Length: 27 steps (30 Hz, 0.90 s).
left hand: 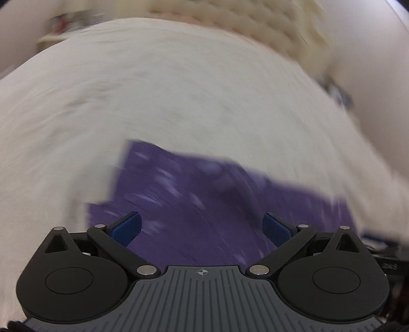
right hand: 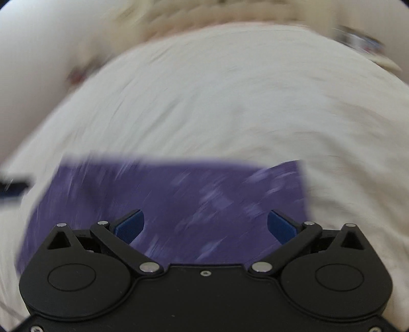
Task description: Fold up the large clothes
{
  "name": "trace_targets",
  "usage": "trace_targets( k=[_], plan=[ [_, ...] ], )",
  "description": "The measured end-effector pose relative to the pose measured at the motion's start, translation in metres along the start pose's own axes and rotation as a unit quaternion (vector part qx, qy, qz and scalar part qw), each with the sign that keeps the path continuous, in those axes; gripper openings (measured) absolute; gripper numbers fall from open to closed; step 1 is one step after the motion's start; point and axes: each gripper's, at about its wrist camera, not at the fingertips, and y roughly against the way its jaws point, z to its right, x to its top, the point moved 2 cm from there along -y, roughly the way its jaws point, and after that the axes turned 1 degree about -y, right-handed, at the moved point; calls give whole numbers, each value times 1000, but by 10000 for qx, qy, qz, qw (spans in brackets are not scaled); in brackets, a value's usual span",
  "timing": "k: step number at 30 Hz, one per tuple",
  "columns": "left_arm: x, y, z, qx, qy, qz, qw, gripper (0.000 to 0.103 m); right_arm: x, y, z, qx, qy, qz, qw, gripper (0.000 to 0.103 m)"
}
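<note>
A purple garment with pale speckles [left hand: 194,201] lies flat on a white bed sheet [left hand: 153,102]; it also shows in the right wrist view [right hand: 179,199] as a wide folded rectangle. My left gripper [left hand: 202,226] is open and empty, its blue pads spread wide above the garment. My right gripper [right hand: 205,224] is open and empty too, over the garment's near part. Both views are blurred by motion.
The white sheet [right hand: 230,102] spreads on all sides of the garment. A cream knitted blanket or pillow [left hand: 242,23] lies at the far edge, also in the right wrist view [right hand: 191,15]. A pale wall [left hand: 370,63] stands beyond.
</note>
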Motion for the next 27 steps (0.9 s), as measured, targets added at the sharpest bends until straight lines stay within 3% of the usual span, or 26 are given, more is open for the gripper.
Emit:
trace_targets(
  k=[5,10,14,17,21,23,27],
  plan=[
    [-20,-31,41,-119,-702,-254,9971,102,-23,-26,-52,182,1101,-474,9926,102],
    [-19,-75,16,544,-759,-646,9935,102,-28,-55,-52,-16,1303,-744,9887,102],
    [-4,-99,-2,657,-899,-661,9916,103,-14,-77,-35,-226,1305,-784,9881,102],
    [8,-111,-16,1007,-891,-647,9888,103,1,-94,-26,-276,1308,-757,9881,102],
    [19,-123,-57,965,-66,-719,9927,103,23,-111,-8,-405,943,-732,9920,102],
    [23,-125,-70,1067,-54,-763,9913,103,32,-117,6,-569,545,-750,9941,102],
    [31,-120,-87,658,259,-852,9938,103,41,-119,39,-766,-405,-794,9931,102]
  ],
)
